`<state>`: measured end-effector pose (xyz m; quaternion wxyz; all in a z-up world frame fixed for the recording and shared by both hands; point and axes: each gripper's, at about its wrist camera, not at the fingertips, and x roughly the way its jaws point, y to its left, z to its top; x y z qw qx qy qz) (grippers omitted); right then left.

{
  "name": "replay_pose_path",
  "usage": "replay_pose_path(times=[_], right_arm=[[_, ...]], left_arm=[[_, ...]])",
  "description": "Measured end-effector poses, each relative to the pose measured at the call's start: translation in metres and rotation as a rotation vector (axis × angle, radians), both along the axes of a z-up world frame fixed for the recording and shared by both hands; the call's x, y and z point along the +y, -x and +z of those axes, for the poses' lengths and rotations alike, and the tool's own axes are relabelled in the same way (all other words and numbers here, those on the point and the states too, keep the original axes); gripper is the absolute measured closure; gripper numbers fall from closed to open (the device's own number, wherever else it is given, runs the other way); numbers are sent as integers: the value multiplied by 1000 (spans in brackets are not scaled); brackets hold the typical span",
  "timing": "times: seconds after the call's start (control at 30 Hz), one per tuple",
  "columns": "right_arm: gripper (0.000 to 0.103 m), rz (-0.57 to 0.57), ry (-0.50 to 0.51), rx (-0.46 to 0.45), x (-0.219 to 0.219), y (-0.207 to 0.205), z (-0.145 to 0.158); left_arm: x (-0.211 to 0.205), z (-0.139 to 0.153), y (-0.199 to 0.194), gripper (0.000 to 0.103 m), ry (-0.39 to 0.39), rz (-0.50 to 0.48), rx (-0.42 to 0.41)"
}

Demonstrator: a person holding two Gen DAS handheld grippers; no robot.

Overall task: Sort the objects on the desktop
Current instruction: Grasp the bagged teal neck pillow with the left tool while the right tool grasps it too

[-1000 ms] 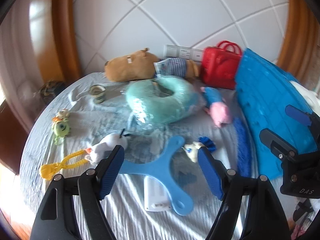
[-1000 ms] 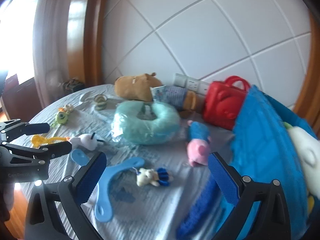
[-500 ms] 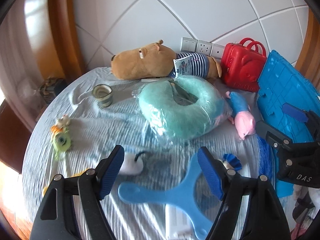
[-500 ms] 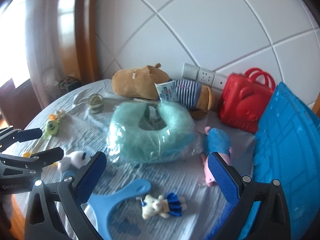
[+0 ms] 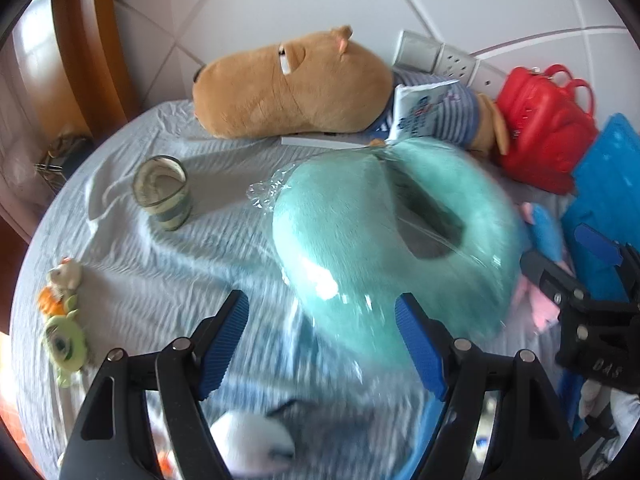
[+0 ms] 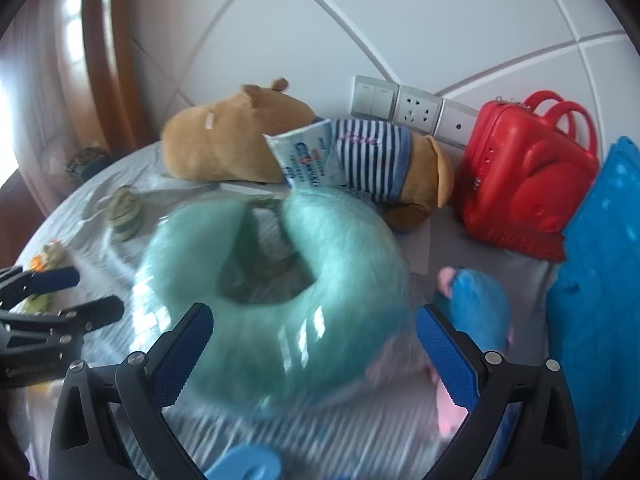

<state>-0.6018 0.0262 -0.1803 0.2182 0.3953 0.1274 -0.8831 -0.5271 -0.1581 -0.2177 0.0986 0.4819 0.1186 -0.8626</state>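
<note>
Both claws, left [image 5: 322, 344] and right [image 6: 314, 350], spread and empty, have closed in on the wrapped teal neck pillow [image 5: 384, 232]; likely first pick.

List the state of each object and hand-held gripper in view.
left hand-held gripper: open, empty
right hand-held gripper: open, empty
neck pillow: plastic-wrapped, lying flat
red case: closed, upright
glass cup: upright
brown plush: lying on its side

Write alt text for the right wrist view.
The open right gripper frames a plastic-wrapped teal neck pillow on a cloth-covered table. Behind lie a brown plush in a striped shirt and a red toy case.
</note>
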Motion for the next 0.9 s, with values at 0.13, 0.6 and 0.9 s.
replay_pose_path(times=[0.13,0.6,0.9], right_arm=[[1,-26,-16,-6,-3,42,-26],[0,8,118,-176,11,125,-89],[0,-1,70,-240,10,80,-87]], left_arm=[[-1,-26,29,20,-35,0,-3],[16,-55,71,0,-11,1,68],[9,-55,45,0,-24,-26,13]])
